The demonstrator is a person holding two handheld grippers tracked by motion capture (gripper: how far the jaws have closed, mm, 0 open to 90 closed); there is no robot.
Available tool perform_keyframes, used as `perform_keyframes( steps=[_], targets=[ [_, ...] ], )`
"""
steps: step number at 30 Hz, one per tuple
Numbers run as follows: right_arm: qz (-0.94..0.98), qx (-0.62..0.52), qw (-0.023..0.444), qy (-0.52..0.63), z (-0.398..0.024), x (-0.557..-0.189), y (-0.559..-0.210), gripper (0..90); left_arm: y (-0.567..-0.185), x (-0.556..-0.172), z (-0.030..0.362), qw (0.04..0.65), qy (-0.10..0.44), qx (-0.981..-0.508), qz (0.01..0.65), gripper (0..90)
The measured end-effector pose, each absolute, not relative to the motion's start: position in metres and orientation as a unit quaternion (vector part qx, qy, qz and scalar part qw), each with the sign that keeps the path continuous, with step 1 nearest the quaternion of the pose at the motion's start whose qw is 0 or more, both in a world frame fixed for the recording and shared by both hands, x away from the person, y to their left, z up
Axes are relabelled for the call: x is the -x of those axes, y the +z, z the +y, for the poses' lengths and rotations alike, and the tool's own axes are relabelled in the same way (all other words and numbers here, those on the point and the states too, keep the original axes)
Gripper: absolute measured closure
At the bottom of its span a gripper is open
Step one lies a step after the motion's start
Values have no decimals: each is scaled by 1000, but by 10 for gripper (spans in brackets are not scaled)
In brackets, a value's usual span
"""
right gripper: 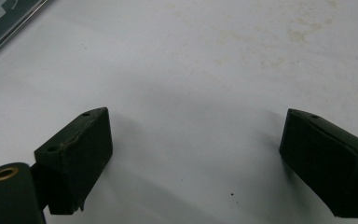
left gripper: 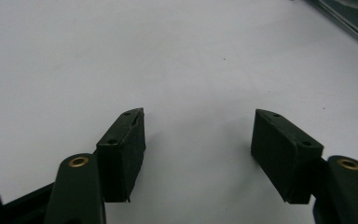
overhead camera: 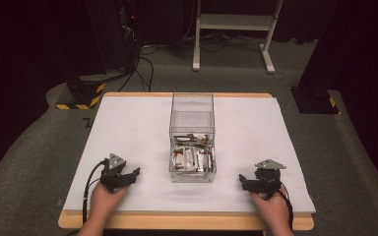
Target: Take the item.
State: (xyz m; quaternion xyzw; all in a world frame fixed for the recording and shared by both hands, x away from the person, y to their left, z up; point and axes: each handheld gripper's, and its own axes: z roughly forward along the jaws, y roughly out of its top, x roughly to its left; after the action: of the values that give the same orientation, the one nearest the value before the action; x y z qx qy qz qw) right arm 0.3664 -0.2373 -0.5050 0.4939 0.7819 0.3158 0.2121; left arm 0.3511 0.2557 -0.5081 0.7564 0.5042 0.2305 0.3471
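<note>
Both the left gripper [overhead camera: 126, 175] and right gripper [overhead camera: 248, 183] are resting with jaws apart and empty on the white tabletop [overhead camera: 128, 128], flanking the clear plastic box [overhead camera: 192, 140] of small red-and-white packets [overhead camera: 192, 158], so reaching in looks next.

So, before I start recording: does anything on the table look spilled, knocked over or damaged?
Nothing serious. The clear box stands upright with the packets inside it. Both grippers rest open. The white surface has faint yellowish stains.

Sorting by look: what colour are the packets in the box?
Mostly white with red and dark markings, best in the high view.
</note>
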Motion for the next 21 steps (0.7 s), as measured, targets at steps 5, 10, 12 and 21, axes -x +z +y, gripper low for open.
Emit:
perform_keyframes(
  steps=[5, 10, 12, 21],
  targets=[
    [782, -494, 212, 315, -237, -366, -505, 89, -508, -351, 256, 347, 231, -756, 504, 353],
    [781, -495, 211, 316, -237, -366, -505, 89, -508, -351, 256, 347, 228, -756, 506, 353],
    [782, -495, 210, 315, -237, -367, -505, 88, -508, -351, 256, 347, 229, -757, 505, 353],
    [782, -495, 211, 315, -237, -366, -505, 91, -508, -351, 255, 346, 230, -755, 507, 355]
  ],
)
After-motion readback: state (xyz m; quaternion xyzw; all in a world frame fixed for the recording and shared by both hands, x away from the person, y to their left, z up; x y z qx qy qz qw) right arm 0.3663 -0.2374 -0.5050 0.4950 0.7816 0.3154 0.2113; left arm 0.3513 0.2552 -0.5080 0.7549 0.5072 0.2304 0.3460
